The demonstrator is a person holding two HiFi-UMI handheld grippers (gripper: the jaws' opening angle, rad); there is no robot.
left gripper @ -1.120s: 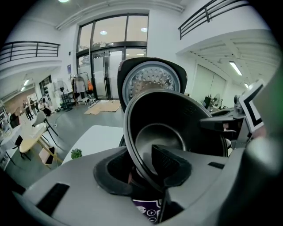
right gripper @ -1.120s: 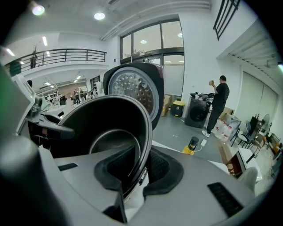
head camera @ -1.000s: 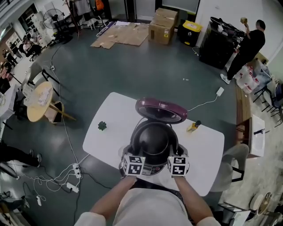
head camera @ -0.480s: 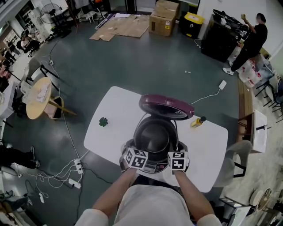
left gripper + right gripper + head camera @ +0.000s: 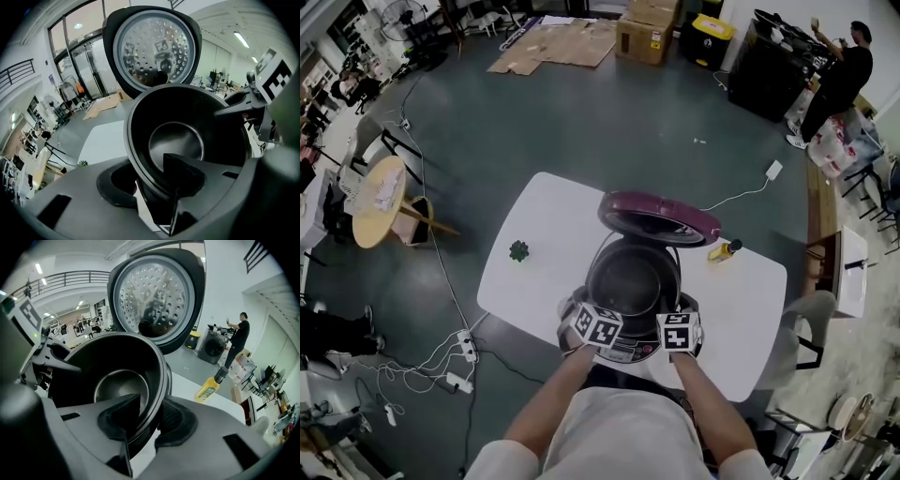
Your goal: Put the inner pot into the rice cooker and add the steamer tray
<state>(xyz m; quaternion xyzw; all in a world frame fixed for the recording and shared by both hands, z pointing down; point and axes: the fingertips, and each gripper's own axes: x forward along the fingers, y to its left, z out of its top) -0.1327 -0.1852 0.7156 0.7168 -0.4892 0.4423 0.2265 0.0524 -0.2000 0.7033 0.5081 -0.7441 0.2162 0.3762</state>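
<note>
The inner pot sits low in the body of the rice cooker, at the near middle of the white table, under the raised lid. From here I judge it seated or very nearly so.

It is a dark, stiff metal bowl with a smooth, shiny inside. I expect it to be fairly light but slippery, and it won't give under the pads. The thin rolled rim is the only place to take it, one grip on each side so it hangs level; a one-sided hold would let it tip.

The left gripper has the near-left rim between its jaws, and the right gripper has the near-right rim. Both pairs of jaws have just been opening and stand about half apart. As I read it, the rim runs loosely through each gap and is no longer clamped.

My count:
- one pot
- one cooker with one lid
- two grippers
- no steamer tray in any view, so I'd have to look for it next

Further out on the table are one yellow bottle to the right of the lid and one small green object to the left.
</note>
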